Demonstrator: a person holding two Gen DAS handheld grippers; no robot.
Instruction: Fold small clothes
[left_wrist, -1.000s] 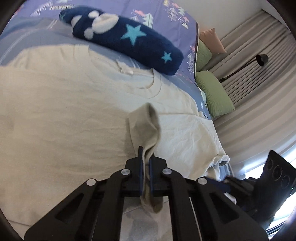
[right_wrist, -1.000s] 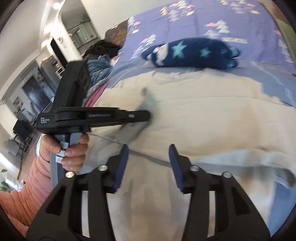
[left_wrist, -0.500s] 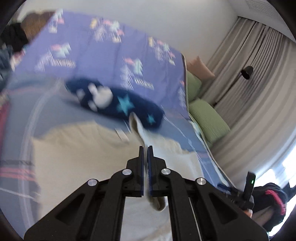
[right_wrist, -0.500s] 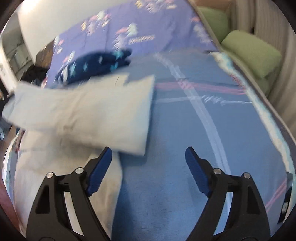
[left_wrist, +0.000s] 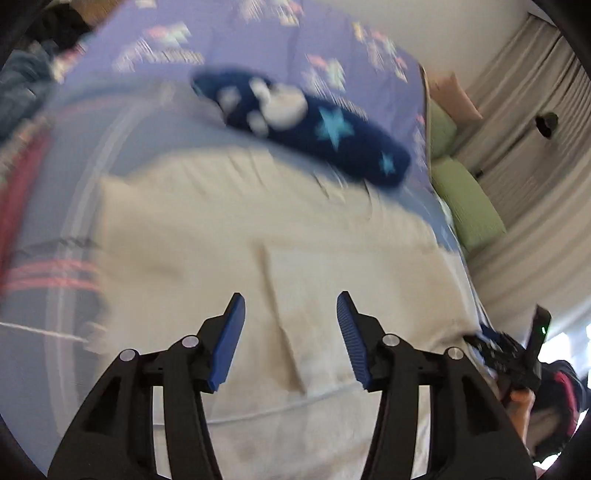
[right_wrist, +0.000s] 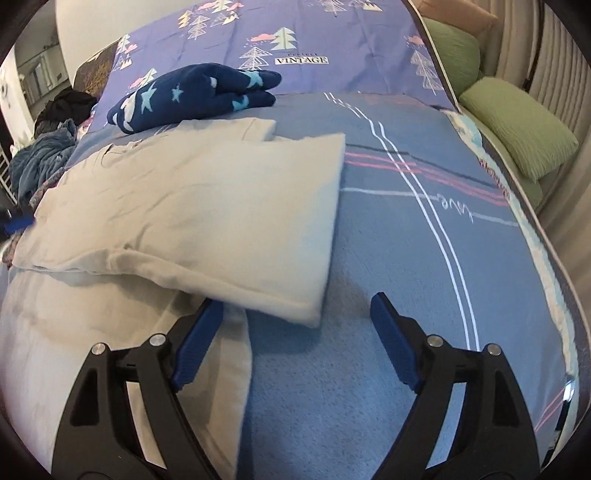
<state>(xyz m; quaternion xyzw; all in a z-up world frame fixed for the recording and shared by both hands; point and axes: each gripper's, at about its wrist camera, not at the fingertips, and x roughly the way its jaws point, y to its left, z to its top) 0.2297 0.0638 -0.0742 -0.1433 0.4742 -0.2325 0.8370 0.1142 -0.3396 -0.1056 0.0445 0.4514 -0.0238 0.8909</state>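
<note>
Cream fabric fills most of both views: a pale T-shirt (right_wrist: 192, 206) lies on the blue bed cover (right_wrist: 424, 258), folded over on itself so that 1 layer rests on another. In the right wrist view its folded edge runs down toward the camera and ends in a thick doubled corner, which sits just above the left finger of the right gripper (right_wrist: 295, 343). That gripper's fingers stand wide apart over the blue cover; they have just been opening, and nothing is pressed between them. The shirt's corner overlaps the view of 1 pad but is not clamped.

The left wrist view is blurred. The left gripper (left_wrist: 290, 341) hangs above the shirt (left_wrist: 229, 236) with its fingers parted about halfway; they too have just been opening, with nothing gripped between them and a crease of the shirt showing below the gap.

Beyond the shirt, a folded navy garment with light stars (right_wrist: 192, 96) lies near the head of the bed, close to the shirt's far edge, against a purple pillow printed with trees (right_wrist: 295, 40). Green cushions (right_wrist: 517, 144) lie beside the bed near pale curtains (left_wrist: 524, 206). A heap of dark clothes (right_wrist: 48, 140) sits at the far left.
</note>
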